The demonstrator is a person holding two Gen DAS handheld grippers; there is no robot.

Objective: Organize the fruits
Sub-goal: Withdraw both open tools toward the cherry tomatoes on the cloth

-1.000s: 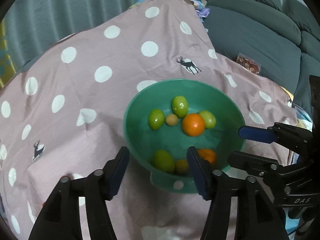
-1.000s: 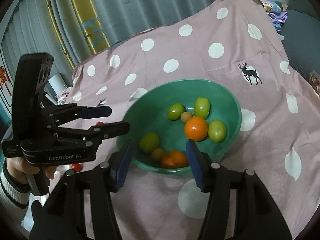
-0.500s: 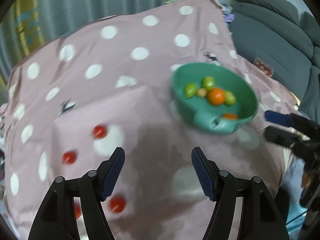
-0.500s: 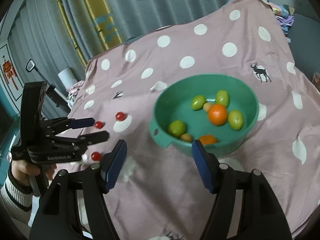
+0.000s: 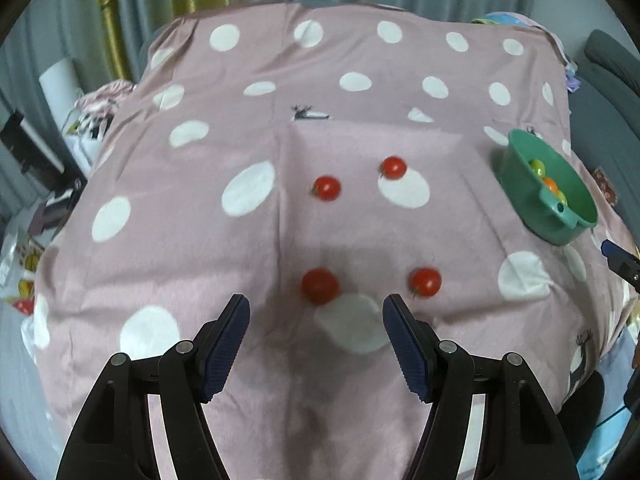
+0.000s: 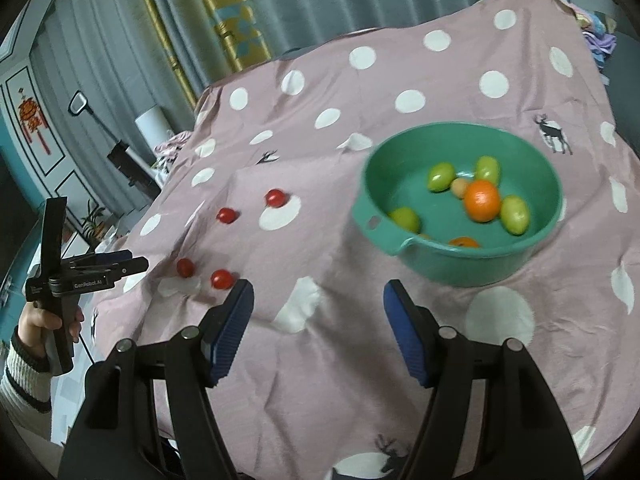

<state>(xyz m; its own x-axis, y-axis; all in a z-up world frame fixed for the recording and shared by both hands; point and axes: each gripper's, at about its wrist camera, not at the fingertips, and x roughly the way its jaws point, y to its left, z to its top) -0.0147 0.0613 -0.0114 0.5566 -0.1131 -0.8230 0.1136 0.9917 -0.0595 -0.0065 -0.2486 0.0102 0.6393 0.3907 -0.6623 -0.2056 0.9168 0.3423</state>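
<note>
here the left gripper [image 5: 316, 322] hangs wide open over the pink dotted cloth [image 5: 360, 120] on the tabletop, holding nothing. four red tomatoes lie loose ahead of it: one tomato [image 5: 320, 285] just beyond the gap between its blue pads, a second tomato [image 5: 425, 281] at about 1 o'clock from the gripper, and a farther pair, a third tomato [image 5: 327, 187] and a fourth tomato [image 5: 393, 167], toward 12 o'clock. the green bowl [image 5: 520, 184] sits well apart at 2 o'clock.

the right gripper [image 6: 318, 308] is also spread wide and empty, above bare cloth. in its view the bowl sits at 1 o'clock, holding several green fruits [image 6: 441, 176], an orange [image 6: 482, 201] and a small tan fruit [image 6: 459, 187]. another orange fruit [image 6: 463, 242] peeks over the near rim.
</note>
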